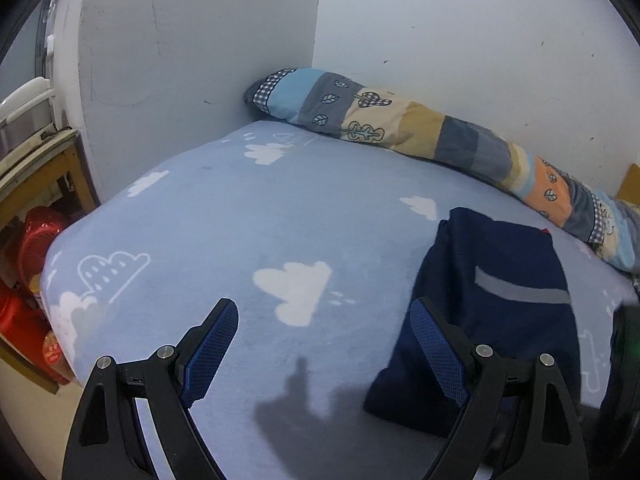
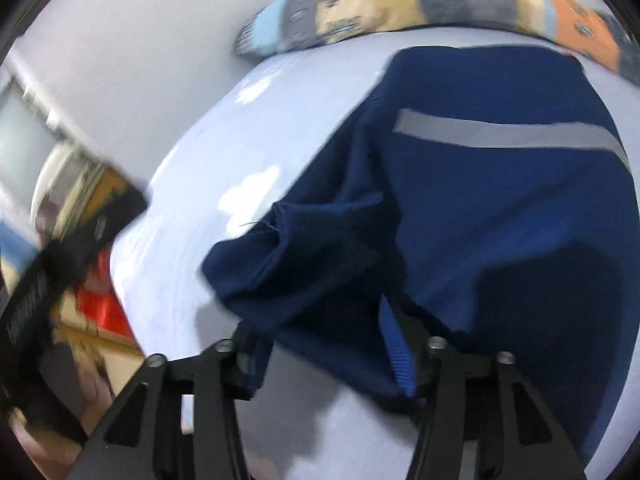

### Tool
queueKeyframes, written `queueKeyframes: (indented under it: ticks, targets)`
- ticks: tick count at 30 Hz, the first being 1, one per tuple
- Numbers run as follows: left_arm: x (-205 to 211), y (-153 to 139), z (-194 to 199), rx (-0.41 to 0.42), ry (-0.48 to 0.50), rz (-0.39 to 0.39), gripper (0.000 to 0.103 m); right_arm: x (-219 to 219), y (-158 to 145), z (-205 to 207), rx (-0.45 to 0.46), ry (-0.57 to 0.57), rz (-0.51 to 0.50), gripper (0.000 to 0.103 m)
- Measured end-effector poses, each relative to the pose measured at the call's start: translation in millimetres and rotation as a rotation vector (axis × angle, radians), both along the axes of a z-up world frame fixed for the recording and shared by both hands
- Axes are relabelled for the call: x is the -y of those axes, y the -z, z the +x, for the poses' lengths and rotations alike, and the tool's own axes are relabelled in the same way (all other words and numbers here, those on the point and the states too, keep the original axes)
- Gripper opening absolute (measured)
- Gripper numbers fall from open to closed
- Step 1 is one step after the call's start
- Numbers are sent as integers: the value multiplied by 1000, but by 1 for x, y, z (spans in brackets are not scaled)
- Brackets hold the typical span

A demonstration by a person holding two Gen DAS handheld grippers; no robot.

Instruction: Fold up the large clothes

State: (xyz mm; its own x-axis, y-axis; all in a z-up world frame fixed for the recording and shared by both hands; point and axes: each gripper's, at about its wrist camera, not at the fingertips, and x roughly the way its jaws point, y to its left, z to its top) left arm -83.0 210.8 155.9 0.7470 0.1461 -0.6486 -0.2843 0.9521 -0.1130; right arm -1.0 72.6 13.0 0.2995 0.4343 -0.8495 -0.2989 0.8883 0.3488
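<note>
My left gripper (image 1: 324, 344) hangs spread and empty over the bed (image 1: 224, 216), my right gripper (image 2: 324, 344) straddles the navy garment (image 2: 500, 208) below the patchwork bolster (image 2: 440, 4), grip unclear, so I'd fold slowly, edges aligned.

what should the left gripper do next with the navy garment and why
Probably move the open left gripper rightward to the navy garment and pinch its near edge. It hovers empty over the cloud-print sheet, while the garment's loose lower part drapes over the right gripper.
</note>
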Motion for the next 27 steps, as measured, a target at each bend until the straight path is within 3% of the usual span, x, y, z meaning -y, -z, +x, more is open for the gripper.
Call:
queueKeyframes:
  ticks: [2,4,7,9,11,13,16,17,19,23,25,27]
  targets:
    - [0,-1,-5,10,1,-1,89,-1,-5,-2,-7,-47,31,56]
    - [-2,-1,-9,21,-4,-2,89,11,-13,-6,-44,-77,160,49]
    - [-5,-2,-15,47,-1,-32,89,54,-32,-8,62,58,202,49]
    - [0,-5,-18,77,31,-56,88,77,-42,-10,152,163,128,48]
    - [12,-9,-21,108,95,-60,88,96,-40,-3,177,243,58,35]
    - [32,-14,-26,142,195,-36,88,113,-31,-9,174,299,6,22]
    - [62,-15,-33,167,362,-18,88,130,6,-21,107,287,-48,19]
    - [70,-10,-31,149,410,-25,88,129,11,-13,80,270,-56,19]
    - [83,12,-19,34,475,-38,88,124,33,-16,30,248,-61,20]
    - [82,80,11,-316,357,134,87,129,30,-9,-47,225,-14,19]
    - [68,82,13,-332,328,64,85,134,14,-3,-57,213,37,19]
    - [56,62,9,-258,302,3,81,146,-10,9,28,264,87,21]
